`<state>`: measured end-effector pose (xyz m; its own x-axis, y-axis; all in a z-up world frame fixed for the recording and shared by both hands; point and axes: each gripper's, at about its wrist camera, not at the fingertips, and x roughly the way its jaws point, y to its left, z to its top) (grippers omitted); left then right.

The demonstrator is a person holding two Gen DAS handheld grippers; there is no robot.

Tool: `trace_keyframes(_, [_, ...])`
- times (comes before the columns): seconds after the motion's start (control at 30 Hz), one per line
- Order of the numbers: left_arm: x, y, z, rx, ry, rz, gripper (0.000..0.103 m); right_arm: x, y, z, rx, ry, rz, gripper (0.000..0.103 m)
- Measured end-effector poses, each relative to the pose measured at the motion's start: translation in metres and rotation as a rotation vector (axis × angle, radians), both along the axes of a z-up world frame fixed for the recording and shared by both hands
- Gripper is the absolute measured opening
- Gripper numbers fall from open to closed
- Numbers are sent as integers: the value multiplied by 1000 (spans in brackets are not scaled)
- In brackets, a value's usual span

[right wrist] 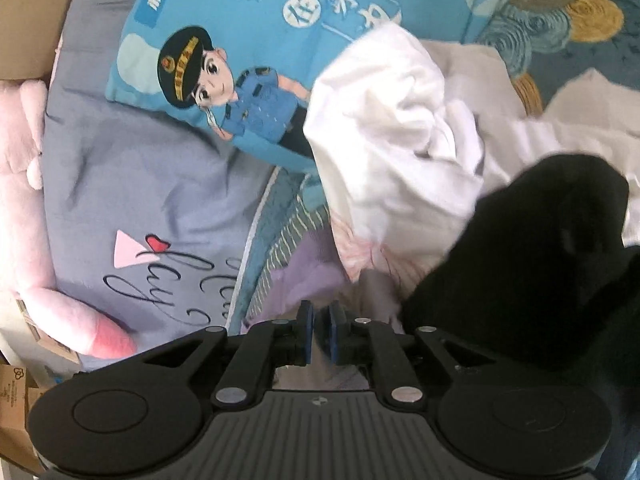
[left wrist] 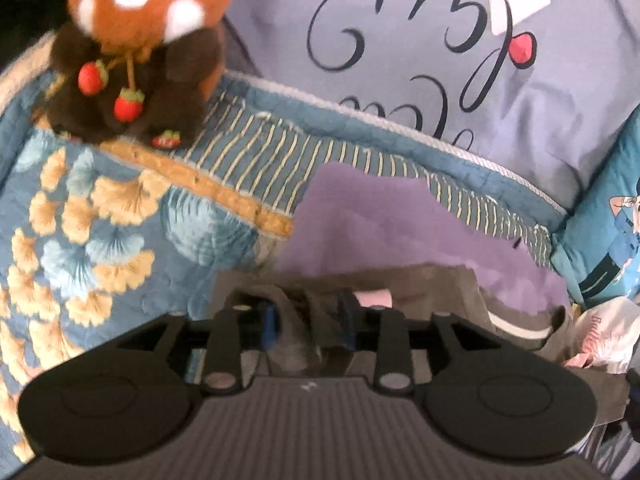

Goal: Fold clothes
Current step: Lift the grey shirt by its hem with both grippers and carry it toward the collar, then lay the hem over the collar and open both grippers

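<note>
A grey-brown garment [left wrist: 420,288] lies crumpled on a purple garment [left wrist: 380,208] spread over the bed. My left gripper [left wrist: 308,328] points down at it with its blue pads apart; a fold of the grey-brown cloth sits loosely between them. In the right wrist view my right gripper [right wrist: 320,332] hovers low over pale cloth, its pads a narrow gap apart with nothing pinched. A heap of white clothes [right wrist: 392,120] lies just ahead of it, and a black garment [right wrist: 540,260] lies to its right. The purple garment [right wrist: 304,280] shows at its left.
A red panda plush [left wrist: 136,52] sits on the floral quilt [left wrist: 80,220]. Behind lie a lavender pillow [left wrist: 440,40] and a blue cartoon pillow [right wrist: 240,60]. A pink plush [right wrist: 36,200] and cardboard boxes [right wrist: 16,400] are at the left. A pink-white garment [left wrist: 604,336] lies at the right.
</note>
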<state>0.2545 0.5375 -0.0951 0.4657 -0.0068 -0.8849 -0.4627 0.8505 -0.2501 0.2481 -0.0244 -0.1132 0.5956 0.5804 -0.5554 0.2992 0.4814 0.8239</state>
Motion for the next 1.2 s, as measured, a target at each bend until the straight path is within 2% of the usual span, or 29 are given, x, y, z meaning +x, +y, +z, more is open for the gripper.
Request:
trace_keyframes(0.07, [3, 1, 6, 11, -18, 13, 72, 2, -1, 2, 8, -20, -14, 15])
trace_keyframes(0.17, [6, 4, 20, 23, -50, 38, 87, 7, 0, 11, -22, -76, -17, 19])
trace_keyframes(0.2, [7, 3, 26, 70, -56, 35, 92, 8, 0, 15, -37, -95, -16, 20])
trace_keyframes(0.23, [7, 0, 32, 114, -53, 25, 103, 9, 1, 19, -58, -115, -7, 22])
trace_keyframes(0.33, [7, -4, 47, 221, -43, -17, 103, 5, 13, 39, -193, -210, 96, 26])
trace_keyframes(0.47, [-9, -1, 68, 258, -85, -49, 103, -20, 55, 68, -552, -389, 391, 37])
trace_keyframes(0.53, [-23, -13, 77, 266, -120, -143, 103, -40, 75, 70, -723, -477, 518, 39])
trace_keyframes(0.6, [-38, -37, 81, 331, -127, -269, 103, -60, 95, 71, -895, -565, 647, 39])
trace_keyframes(0.7, [-58, -82, 75, 455, -108, -461, 103, -85, 119, 56, -1184, -688, 786, 41])
trace_keyframes(0.77, [-71, -109, 59, 502, -81, -552, 103, -103, 134, 39, -1423, -810, 881, 48])
trace_keyframes(0.87, [-84, -132, 38, 495, -56, -634, 103, -121, 149, 12, -1751, -967, 1005, 60])
trace_keyframes(0.9, [-87, -137, 32, 493, -48, -648, 103, -123, 151, 6, -1820, -992, 1040, 60])
trace_keyframes(0.97, [-93, -147, 18, 491, -32, -676, 103, -121, 151, -5, -1920, -1022, 1111, 60])
trace_keyframes(1.1, [-96, -151, 4, 472, -22, -652, 103, -106, 151, -19, -2016, -1030, 1274, 54])
trace_keyframes(1.13, [-97, -152, 3, 470, -27, -655, 103, -100, 151, -19, -2024, -1020, 1303, 47])
trace_keyframes(1.17, [-99, -154, 3, 469, -31, -658, 103, -93, 152, -17, -2021, -1006, 1329, 35])
trace_keyframes(1.2, [-99, -156, 2, 481, -35, -667, 103, -87, 153, -12, -1997, -986, 1347, 29])
